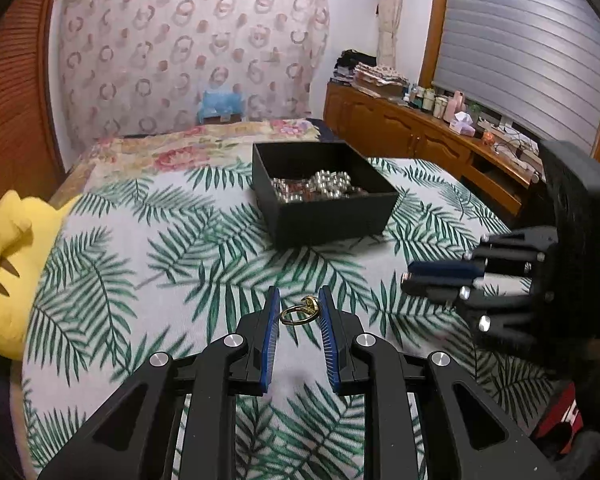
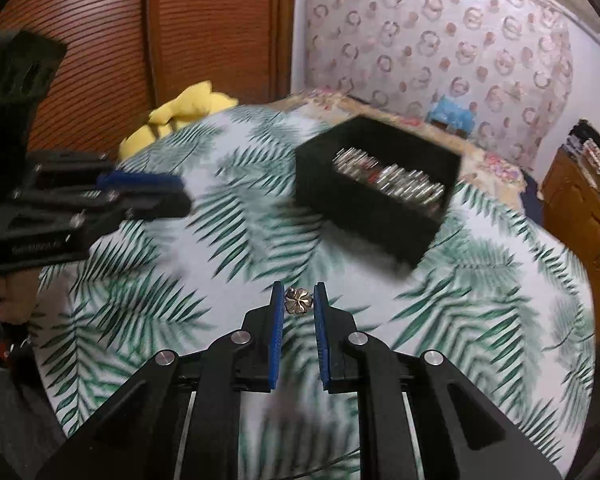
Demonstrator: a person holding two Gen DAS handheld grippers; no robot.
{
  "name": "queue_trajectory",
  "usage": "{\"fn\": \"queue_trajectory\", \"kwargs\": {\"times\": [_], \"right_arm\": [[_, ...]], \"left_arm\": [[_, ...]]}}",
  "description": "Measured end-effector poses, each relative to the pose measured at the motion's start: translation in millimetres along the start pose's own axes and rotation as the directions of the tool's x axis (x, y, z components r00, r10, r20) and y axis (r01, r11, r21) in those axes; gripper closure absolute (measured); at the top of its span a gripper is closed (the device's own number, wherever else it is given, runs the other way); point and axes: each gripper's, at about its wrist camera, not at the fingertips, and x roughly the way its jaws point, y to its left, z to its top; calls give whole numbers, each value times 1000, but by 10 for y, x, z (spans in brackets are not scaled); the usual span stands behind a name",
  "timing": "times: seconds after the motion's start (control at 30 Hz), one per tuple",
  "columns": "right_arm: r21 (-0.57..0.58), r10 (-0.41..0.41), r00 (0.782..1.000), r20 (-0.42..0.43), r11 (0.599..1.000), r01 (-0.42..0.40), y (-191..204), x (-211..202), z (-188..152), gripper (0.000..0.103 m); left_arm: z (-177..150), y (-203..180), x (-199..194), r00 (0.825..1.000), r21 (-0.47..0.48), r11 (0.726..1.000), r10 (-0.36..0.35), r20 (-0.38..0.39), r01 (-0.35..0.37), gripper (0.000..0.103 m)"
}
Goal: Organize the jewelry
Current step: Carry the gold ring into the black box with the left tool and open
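Note:
In the left wrist view my left gripper (image 1: 299, 298) is shut on a gold ring (image 1: 300, 311), held between its blue pads above the leaf-print bedspread. A black box (image 1: 324, 196) with silvery beaded jewelry stands ahead. The right gripper (image 1: 416, 276) shows at the right of that view. In the right wrist view my right gripper (image 2: 299, 294) is shut on a small gold flower-shaped piece (image 2: 299, 301) at its tips. The black box (image 2: 380, 188) lies ahead to the right, blurred. The left gripper (image 2: 180, 192) is at the left.
A yellow plush toy (image 1: 8, 264) lies at the bed's left edge, and shows in the right wrist view (image 2: 180, 108). A wooden sideboard (image 1: 420, 136) with clutter runs along the right wall. A wooden wardrobe (image 2: 160, 40) stands at the left.

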Motion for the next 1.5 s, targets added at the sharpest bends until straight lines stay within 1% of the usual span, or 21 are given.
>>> {"fn": "queue_trajectory", "kwargs": {"times": [0.17, 0.3, 0.47, 0.6, 0.9, 1.0, 1.17, 1.5], "right_arm": [[36, -36, 998, 48, 999, 34, -301, -16, 221, 87], [68, -54, 997, 58, 996, 50, -493, 57, 362, 87], [92, -65, 995, 78, 994, 58, -656, 158, 543, 86], [99, -68, 995, 78, 993, 60, -725, 249, 625, 86], [133, -15, 993, 113, 991, 0, -936, 364, 801, 86], [138, -19, 993, 113, 990, 4, -989, 368, 811, 85], [166, 5, 992, 124, 986, -26, -1080, 337, 781, 81], [211, -30, 993, 115, 978, 5, -1169, 223, 591, 81]], "left_arm": [[149, -51, 52, 1000, 20, 1000, 3, 21, -3, 84], [245, -83, 110, 1000, 33, 999, 6, 25, -7, 84], [408, -107, 154, 999, 46, 999, 10, 40, -12, 84], [555, -84, 208, 998, 50, 998, 21, 55, -23, 84], [835, -78, 403, 997, 58, 997, 43, 62, -46, 84], [905, -95, 480, 997, 65, 996, 51, 61, -54, 84], [985, -131, 619, 997, 76, 995, 58, 56, -63, 84], [1171, -153, 967, 996, 88, 992, 88, 33, -90, 84]]}}
